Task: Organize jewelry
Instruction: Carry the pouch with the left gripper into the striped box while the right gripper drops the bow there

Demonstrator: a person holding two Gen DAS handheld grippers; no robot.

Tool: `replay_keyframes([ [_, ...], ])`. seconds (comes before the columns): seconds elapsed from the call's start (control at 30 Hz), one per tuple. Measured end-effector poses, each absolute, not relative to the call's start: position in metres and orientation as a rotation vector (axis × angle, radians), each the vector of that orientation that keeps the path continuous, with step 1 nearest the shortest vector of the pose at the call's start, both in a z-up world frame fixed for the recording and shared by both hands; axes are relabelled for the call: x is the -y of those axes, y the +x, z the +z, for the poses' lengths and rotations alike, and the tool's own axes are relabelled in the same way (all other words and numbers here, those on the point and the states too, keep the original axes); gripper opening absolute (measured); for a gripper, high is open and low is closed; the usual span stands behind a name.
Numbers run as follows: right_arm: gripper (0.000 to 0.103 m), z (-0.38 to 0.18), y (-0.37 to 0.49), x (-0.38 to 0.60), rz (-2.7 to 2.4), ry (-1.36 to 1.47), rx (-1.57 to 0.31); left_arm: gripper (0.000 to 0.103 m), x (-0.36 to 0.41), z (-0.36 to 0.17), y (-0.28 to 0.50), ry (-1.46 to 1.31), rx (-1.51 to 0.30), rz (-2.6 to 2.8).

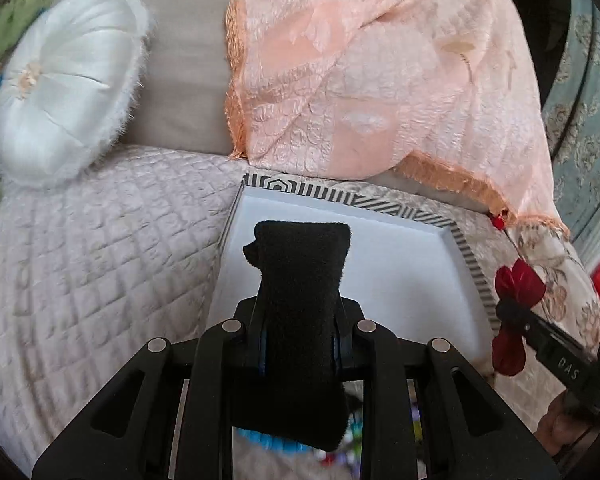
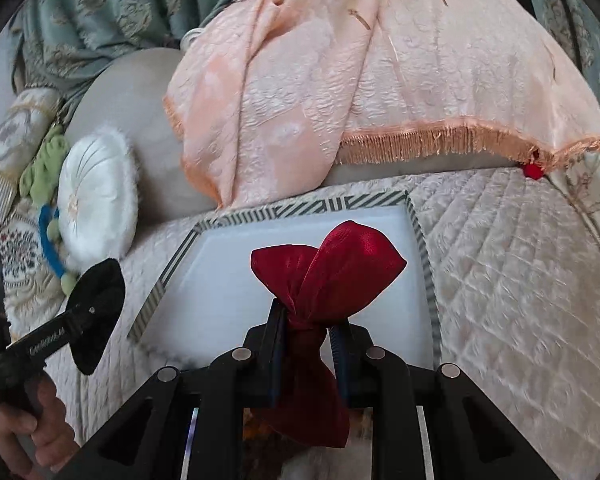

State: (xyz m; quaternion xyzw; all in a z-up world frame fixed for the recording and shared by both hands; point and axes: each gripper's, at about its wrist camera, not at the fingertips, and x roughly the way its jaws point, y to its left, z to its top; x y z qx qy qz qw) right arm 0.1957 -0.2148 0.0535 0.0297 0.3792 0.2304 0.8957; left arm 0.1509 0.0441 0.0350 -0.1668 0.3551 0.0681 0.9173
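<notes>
A black velvet pouch stands upright in my left gripper, whose jaws are shut on its middle. The same black pouch shows at the left of the right wrist view, held by the left tool. My right gripper is shut on the gathered neck of a red satin pouch; that red pouch also appears at the right edge of the left wrist view. Both pouches hang above a white tray with a black-and-white striped rim, which lies on a quilted bed cover.
A peach fringed cloth drapes over pillows behind the tray. A round white fluffy cushion leans at the left. The quilted cover spreads on both sides. A person's hand grips the left tool's handle.
</notes>
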Motion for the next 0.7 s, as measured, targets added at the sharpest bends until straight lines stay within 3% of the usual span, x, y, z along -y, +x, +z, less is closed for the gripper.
replay_keyframes([
  [0.2,0.020,0.026,0.237,0.210,0.457,0.030,-0.852,0.021,-0.053,-0.016,0.183,-0.376,-0.840,0.140],
  [0.5,0.020,-0.006,0.260,0.211,0.432,-0.026,-0.958,0.022,-0.051,-0.035,0.193,-0.258,-0.892,0.249],
  [0.7,0.021,-0.012,0.261,0.209,0.465,-0.079,-0.949,0.033,-0.037,-0.040,0.182,-0.159,-0.908,0.318],
])
